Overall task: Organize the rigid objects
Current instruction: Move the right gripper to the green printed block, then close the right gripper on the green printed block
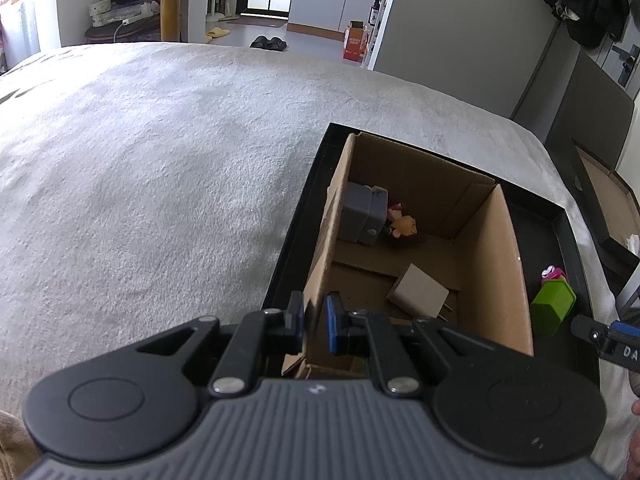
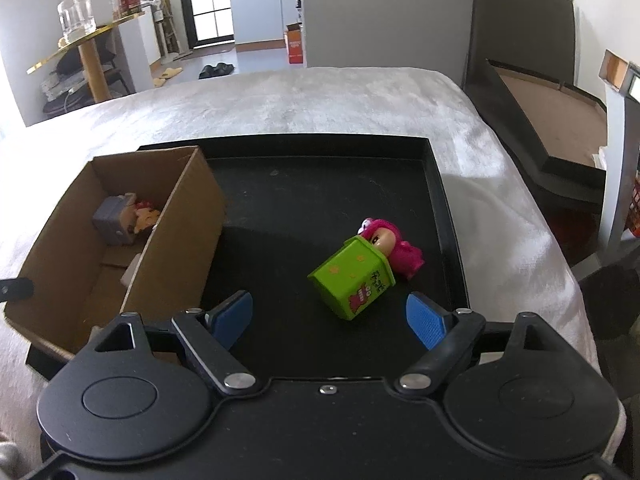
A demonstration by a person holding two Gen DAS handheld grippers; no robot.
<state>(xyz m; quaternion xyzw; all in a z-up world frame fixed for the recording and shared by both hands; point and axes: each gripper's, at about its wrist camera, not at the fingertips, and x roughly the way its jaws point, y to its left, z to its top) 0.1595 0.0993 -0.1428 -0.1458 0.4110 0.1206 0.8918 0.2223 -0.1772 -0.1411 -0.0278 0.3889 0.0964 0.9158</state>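
The left tongs are pinching the near left wall of the cardboard box, pads nearly together w/ the wall between. The box is sitting in the left part of a black tray on a bed w/ grey blanket; inside are lying a grey block, a small doll & a white adapter. The right tongs are hanging wide open & holding nothing, just above the tray floor, in front of the green toy w/ pink head, which is lying tilted on the tray, right of the box.
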